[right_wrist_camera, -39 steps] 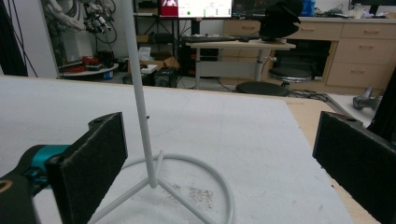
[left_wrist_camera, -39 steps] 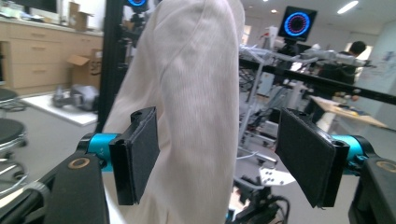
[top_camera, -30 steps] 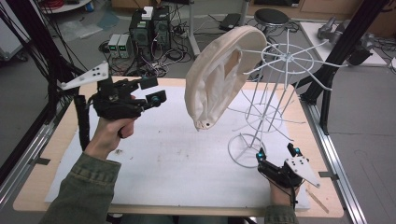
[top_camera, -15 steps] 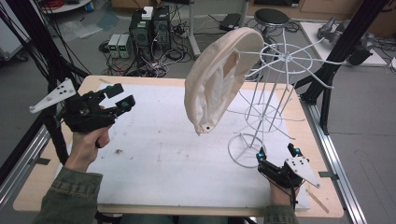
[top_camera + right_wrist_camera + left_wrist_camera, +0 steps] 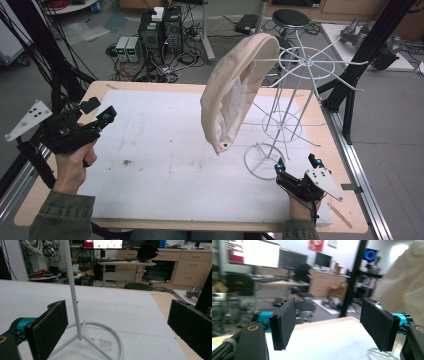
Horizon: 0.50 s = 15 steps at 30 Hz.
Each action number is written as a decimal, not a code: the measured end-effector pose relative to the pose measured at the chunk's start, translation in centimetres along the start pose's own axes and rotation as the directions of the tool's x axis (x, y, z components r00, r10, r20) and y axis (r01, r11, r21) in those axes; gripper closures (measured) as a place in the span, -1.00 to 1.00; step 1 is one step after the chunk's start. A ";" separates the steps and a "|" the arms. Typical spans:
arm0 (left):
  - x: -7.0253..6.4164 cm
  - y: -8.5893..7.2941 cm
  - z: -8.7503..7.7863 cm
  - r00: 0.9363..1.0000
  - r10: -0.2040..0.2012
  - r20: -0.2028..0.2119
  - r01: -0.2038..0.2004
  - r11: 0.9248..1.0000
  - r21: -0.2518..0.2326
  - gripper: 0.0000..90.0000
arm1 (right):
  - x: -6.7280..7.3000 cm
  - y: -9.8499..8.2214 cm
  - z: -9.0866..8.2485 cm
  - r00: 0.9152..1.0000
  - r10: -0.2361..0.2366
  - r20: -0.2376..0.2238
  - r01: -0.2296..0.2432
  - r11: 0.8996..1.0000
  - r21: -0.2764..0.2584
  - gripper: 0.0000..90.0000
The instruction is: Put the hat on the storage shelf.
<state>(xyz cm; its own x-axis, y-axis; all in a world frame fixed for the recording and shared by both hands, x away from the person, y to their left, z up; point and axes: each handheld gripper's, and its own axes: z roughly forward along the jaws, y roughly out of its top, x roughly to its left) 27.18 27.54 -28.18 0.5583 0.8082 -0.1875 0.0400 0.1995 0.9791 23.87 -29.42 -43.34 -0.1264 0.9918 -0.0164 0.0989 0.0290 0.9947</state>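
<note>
there — cream hat (image 5: 235, 90) on white wire rack (image 5: 295, 107) — nothing inside

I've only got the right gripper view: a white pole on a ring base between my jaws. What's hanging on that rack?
Observer: A cream cloth hat hangs from an upper arm of the white wire rack.
Operator: Where's the left gripper?
Observer: The left gripper is at the table's left edge, well apart from the hat, jaws open and empty.
Operator: Is my right gripper touching the rack?
Observer: The right gripper sits just beside the ring base, jaws open; contact is not clear from above.
</note>
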 end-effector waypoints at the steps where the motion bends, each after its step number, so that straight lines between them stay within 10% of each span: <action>1: 0.2 -0.2 -0.3 1.000 -0.004 -0.019 0.004 1.000 -0.010 -0.36 | 0.0 0.0 0.0 1.000 0.000 0.000 0.000 1.000 0.000 -0.96; 15: 3.3 -3.4 -3.7 0.970 -0.045 -0.240 0.031 0.998 -0.063 -0.39 | 0.0 0.0 -0.1 1.000 0.008 0.002 -0.008 1.000 0.003 -0.96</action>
<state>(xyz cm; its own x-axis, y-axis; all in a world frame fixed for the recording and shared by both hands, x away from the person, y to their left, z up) 25.80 31.64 -32.41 0.3409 0.9076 -0.2451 0.0046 0.2591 0.9658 23.76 -29.47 -43.35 -0.1232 0.9923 -0.0089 0.1032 0.0217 0.9944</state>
